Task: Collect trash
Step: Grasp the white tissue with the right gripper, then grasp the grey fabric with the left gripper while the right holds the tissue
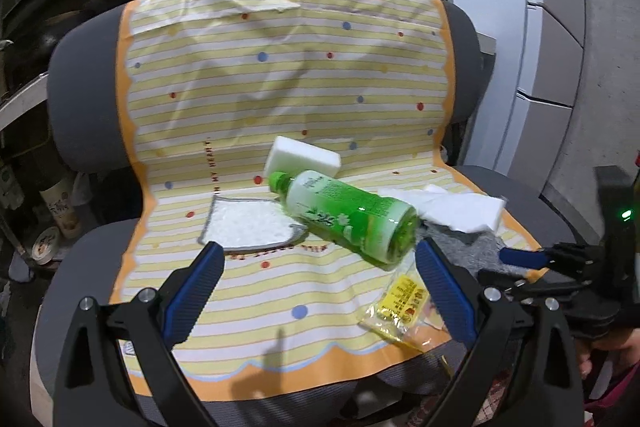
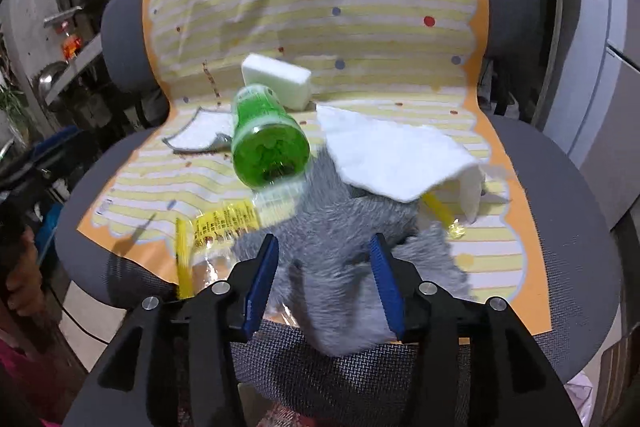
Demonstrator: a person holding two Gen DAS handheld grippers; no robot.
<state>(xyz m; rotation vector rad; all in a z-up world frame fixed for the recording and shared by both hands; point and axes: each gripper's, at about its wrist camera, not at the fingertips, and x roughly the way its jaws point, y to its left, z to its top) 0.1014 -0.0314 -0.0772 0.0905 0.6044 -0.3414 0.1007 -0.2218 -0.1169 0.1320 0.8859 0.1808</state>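
Kitchen chair (image 1: 92, 115), striped cloth (image 1: 280, 75) — green bottle (image 1: 352, 217) lies mid-seat; yellow wrapper (image 1: 400, 303) just before it. Left gripper (image 1: 320, 287) open, empty; right gripper (image 2: 324, 283) open astride grey fabric (image 2: 344, 239). Step: picking first item — next, close on trash.

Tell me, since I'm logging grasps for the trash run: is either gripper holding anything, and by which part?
Nothing is held. The left gripper is open above the striped cloth; the right gripper straddles the gray fuzzy cloth, jaws apart.
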